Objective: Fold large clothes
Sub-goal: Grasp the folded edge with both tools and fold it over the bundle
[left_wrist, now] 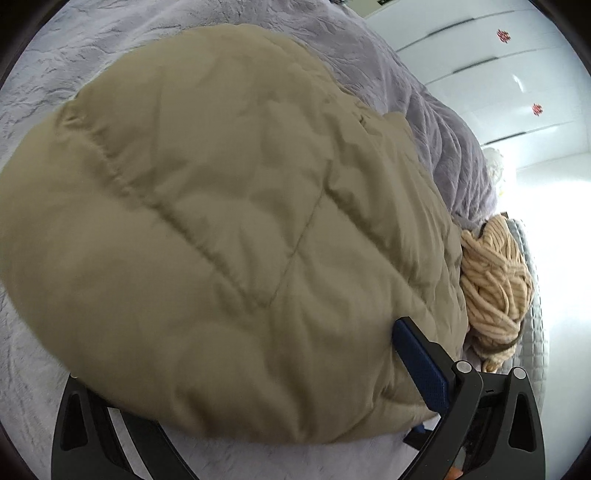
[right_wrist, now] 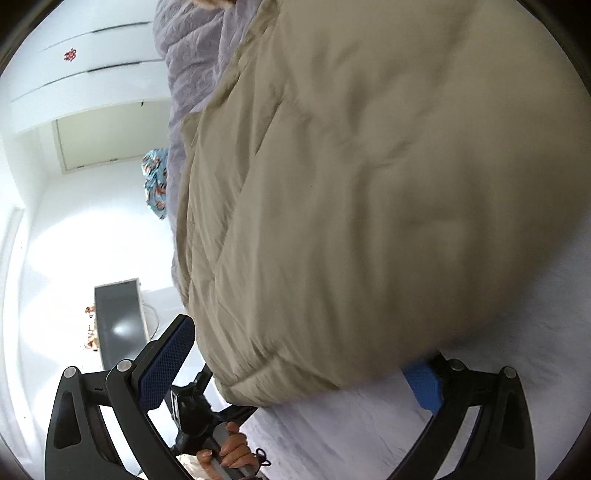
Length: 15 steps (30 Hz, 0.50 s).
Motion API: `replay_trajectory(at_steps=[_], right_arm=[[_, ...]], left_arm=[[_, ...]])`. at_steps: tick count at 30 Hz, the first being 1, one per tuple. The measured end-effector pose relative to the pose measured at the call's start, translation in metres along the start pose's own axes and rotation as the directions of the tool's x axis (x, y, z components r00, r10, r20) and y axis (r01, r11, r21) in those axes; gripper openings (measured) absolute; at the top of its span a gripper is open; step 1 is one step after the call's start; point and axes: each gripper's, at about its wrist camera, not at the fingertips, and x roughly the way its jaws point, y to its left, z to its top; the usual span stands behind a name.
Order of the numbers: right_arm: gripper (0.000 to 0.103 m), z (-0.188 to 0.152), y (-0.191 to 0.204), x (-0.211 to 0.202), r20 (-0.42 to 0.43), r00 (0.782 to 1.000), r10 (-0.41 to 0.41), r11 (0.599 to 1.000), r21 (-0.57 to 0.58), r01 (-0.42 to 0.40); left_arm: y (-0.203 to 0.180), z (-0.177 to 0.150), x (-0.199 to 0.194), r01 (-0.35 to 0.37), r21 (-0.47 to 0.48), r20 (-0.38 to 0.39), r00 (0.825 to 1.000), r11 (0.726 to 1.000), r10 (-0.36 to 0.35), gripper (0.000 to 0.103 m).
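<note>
I see the bed (left_wrist: 44,74) under its pale lavender cover filling most of both views, and the khaki quilted coat (left_wrist: 221,229) lies puffed up on it, taking most of the room. In my left view the coat's near edge rolls down onto the cover just ahead of the fingers, with a bare strip of cover below it; its far edge runs close to the bunched lavender folds at the bed's side. In my right view the coat's stitched hem (right_wrist: 236,384) hangs at the bed's edge, with open white floor (right_wrist: 74,240) to the left.

The white wardrobe (left_wrist: 498,74) stands past the bed, carrying small red stickers (left_wrist: 503,36); I cannot read any writing on them. A dark panel (right_wrist: 118,325) leans on the floor. A beige chunky-knit bundle (left_wrist: 495,280) sits against the coat's far end, and a blue patterned cloth (right_wrist: 157,181) shows beside the bed.

My left gripper (left_wrist: 236,406) is spread wide, one blue pad (left_wrist: 421,365) pressed against the coat, the other finger hidden under the fabric. My right gripper (right_wrist: 295,369) is also wide, straddling the hem, its left pad (right_wrist: 166,365) clear of the cloth. A hand (right_wrist: 231,448) grips a handle below.
</note>
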Motion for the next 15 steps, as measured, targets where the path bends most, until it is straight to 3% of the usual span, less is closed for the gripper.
replay_trajectory(at_steps=[7, 9, 11, 12, 13, 14, 15], right_arm=[[0.103, 0.011, 0.004, 0.025, -0.025, 1.000, -0.003, 1.000, -0.023, 0.003], [0.103, 0.011, 0.001, 0.023, -0.020, 1.000, 0.010, 1.000, -0.003, -0.010], [0.101, 0.010, -0.004, 0.020, -0.020, 1.000, 0.018, 1.000, 0.020, -0.018], [0.093, 0.009, -0.006, 0.018, -0.018, 1.000, 0.008, 0.999, 0.036, -0.007], [0.074, 0.009, -0.010, 0.017, -0.021, 1.000, -0.022, 0.998, 0.053, 0.023], [0.062, 0.009, -0.014, 0.017, -0.032, 0.999, -0.034, 0.997, 0.071, 0.036], [0.058, 0.008, -0.016, 0.017, -0.036, 0.999, -0.028, 0.996, 0.086, 0.031]], left_arm=[[-0.009, 0.010, 0.015, -0.077, -0.003, 0.038, 0.996, 0.997, 0.078, 0.099], [-0.014, 0.008, 0.009, -0.112, 0.022, 0.066, 0.992, 0.993, 0.110, 0.079], [-0.023, 0.008, 0.003, -0.152, 0.077, 0.095, 0.985, 0.985, 0.145, 0.053], [-0.027, 0.007, -0.001, -0.167, 0.100, 0.106, 0.982, 0.981, 0.156, 0.048], [-0.032, 0.006, -0.004, -0.183, 0.125, 0.119, 0.979, 0.975, 0.168, 0.041], [-0.036, 0.006, -0.006, -0.191, 0.148, 0.129, 0.976, 0.970, 0.173, 0.035], [-0.040, 0.004, -0.009, -0.203, 0.172, 0.141, 0.974, 0.964, 0.180, 0.033]])
